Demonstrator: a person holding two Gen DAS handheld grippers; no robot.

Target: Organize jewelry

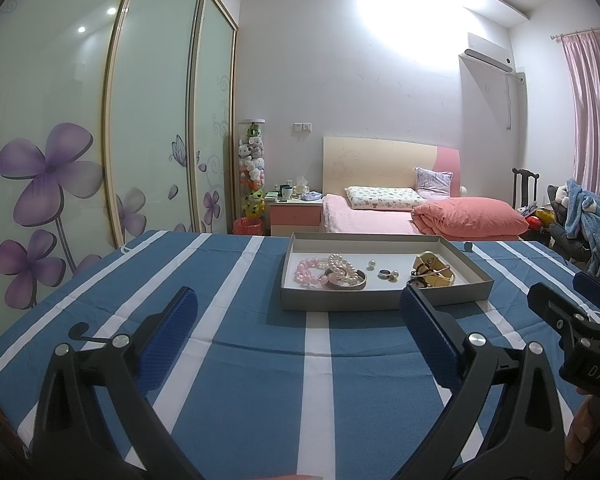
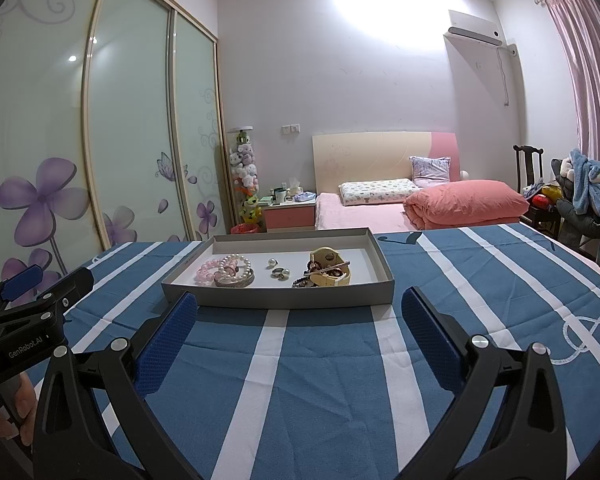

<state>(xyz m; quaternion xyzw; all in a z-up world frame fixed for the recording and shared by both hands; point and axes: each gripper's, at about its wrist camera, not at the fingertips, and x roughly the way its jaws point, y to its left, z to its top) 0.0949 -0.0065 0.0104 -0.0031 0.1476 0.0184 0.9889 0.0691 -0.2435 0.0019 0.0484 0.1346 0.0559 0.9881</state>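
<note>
Left wrist view: tray [image 1: 384, 302] on striped cloth [image 1: 260, 360], holding bracelets [image 1: 332, 274], rings [image 1: 388, 274], watches [image 1: 432, 272], grouped by kind. Left gripper [image 1: 300, 308] and right gripper [image 2: 300, 308] both spread wide, empty, short of tray, likely poised for reaching

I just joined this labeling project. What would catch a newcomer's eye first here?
A shallow grey tray sits on the blue striped cloth, holding pink beads, a pearl bracelet and a cream watch. Both grippers, left and right, hang open before it.
</note>
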